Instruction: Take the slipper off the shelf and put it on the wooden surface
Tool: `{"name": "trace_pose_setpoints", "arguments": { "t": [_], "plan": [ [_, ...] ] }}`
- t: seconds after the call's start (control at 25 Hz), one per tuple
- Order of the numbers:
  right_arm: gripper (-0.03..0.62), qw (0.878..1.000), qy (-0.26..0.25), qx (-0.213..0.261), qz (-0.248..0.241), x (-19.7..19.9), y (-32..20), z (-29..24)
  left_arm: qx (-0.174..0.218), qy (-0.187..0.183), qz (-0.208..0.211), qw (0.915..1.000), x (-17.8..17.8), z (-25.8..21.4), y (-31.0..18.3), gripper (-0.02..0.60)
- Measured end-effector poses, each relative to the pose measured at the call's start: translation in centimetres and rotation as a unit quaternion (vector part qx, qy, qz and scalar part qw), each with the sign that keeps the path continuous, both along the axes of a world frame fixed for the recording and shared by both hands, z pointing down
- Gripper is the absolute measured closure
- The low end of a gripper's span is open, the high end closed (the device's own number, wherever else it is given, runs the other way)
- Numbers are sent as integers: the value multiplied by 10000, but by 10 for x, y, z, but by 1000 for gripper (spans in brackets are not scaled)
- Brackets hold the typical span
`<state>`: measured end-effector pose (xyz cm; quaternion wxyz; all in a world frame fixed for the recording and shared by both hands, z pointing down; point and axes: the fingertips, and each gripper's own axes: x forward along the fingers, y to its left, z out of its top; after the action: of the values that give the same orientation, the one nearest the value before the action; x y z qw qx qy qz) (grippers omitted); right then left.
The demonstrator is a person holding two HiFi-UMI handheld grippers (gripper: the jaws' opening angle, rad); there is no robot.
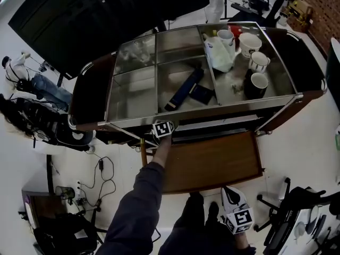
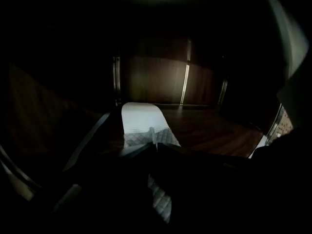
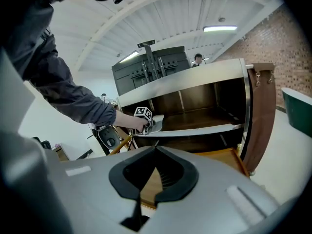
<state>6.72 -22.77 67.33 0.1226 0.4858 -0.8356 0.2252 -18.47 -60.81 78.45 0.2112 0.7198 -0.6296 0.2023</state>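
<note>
Under the cart's glass top, my left gripper (image 1: 163,129) reaches into the dark shelf, with only its marker cube showing in the head view. In the left gripper view its jaws (image 2: 155,144) are closed on the quilted upper of a white slipper (image 2: 140,120), which lies on the shelf floor. The right gripper view shows that slipper (image 3: 157,123) at the shelf's left front edge, beside the left gripper (image 3: 144,116). Below the shelf, the wooden surface (image 1: 212,161) is pulled out. My right gripper (image 1: 229,194) hangs low near my legs, shut (image 3: 156,149) and holding nothing.
The cart's top tray (image 1: 133,97) holds several mugs (image 1: 249,42), a white jug (image 1: 219,54) and a dark blue box (image 1: 183,88). Cables (image 1: 101,177) lie on the floor at left. A black stand (image 1: 297,206) is at lower right. A person (image 3: 197,58) stands behind the cart.
</note>
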Motion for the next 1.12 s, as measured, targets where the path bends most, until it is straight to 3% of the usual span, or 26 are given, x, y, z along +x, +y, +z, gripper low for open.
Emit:
{"name": "trace_pose_setpoints", "arguments": {
  "t": [0.2, 0.44, 0.56, 0.72, 0.84, 0.92, 1.0, 1.12],
  "plan": [
    [595, 9999, -67, 103, -84, 0, 7, -3, 53, 466, -307, 9984, -8, -4, 31, 560],
    [595, 9987, -189, 238, -401, -1, 41, -12, 7, 565, -378, 9977, 0, -6, 166, 560],
    [595, 9980, -153, 267, -556, 2, 63, -13, -156, 648, -428, 9969, 8, 21, 244, 561],
    [595, 9977, -58, 133, -660, 11, 99, -2, -733, 500, -525, 9947, 9, 87, 323, 565],
    [595, 9981, 58, 5, -615, 21, 119, 0, -1108, 639, -989, 9868, -5, 127, 349, 565],
    [595, 9979, 167, -81, -615, 30, 129, 0, -1088, 763, -1166, 9842, -7, 135, 350, 565],
    [595, 9979, 197, -83, -606, 36, 136, 1, -941, 765, -1104, 9865, -4, 131, 347, 558],
    [595, 9973, 204, 92, -706, 40, 142, -3, -671, 679, -884, 9915, 3, 112, 353, 488]
  ]
}}
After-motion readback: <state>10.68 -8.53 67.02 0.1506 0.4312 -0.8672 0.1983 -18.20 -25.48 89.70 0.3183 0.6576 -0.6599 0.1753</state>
